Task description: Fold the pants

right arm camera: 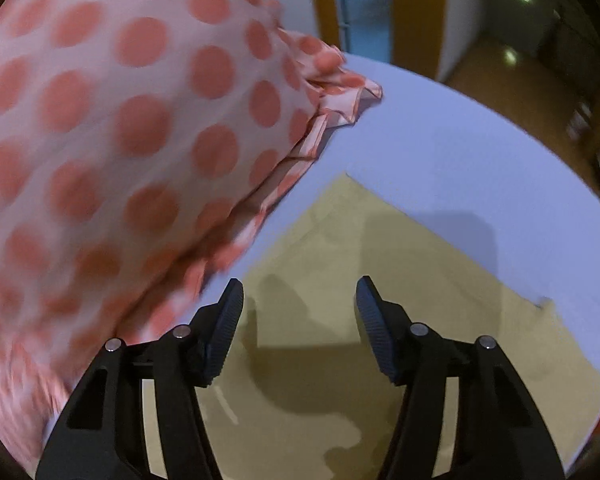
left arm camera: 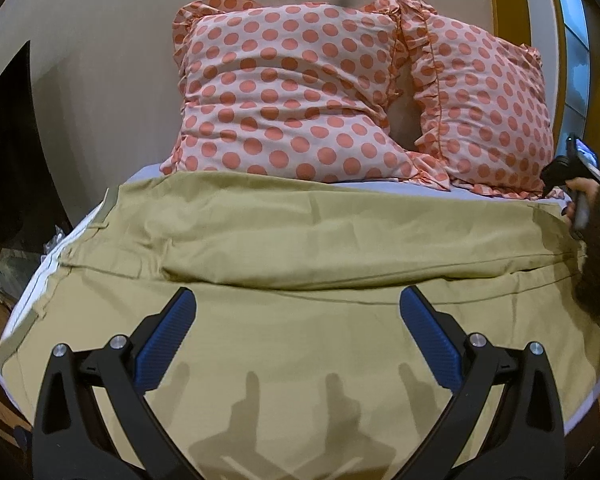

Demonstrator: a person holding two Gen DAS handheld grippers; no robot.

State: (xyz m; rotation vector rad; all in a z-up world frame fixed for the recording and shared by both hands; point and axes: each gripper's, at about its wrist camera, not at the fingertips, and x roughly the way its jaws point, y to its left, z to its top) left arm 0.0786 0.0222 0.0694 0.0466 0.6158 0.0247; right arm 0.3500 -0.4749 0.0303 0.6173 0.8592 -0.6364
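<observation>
Blue-padded left tool point(left arm camera: 294, 300), jaws wide and empty, hovers over the khaki pants point(left arm camera: 300, 240), which lie spread flat across the bed point(left arm camera: 148, 170), one leg already doubled over the other so the fold ridge runs from 9 to 3 o'clock. Right tool point(right arm camera: 299, 294), also wide and holding nothing, hangs above the hem corner point(right arm camera: 346, 178) at 12 o'clock, probably positioned to pinch it. Dotted pillows point(left arm camera: 284, 92) lie just beyond the pants.

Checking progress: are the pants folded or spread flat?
Folded once: on the pants one layer's edge overlies the lower layer.
</observation>
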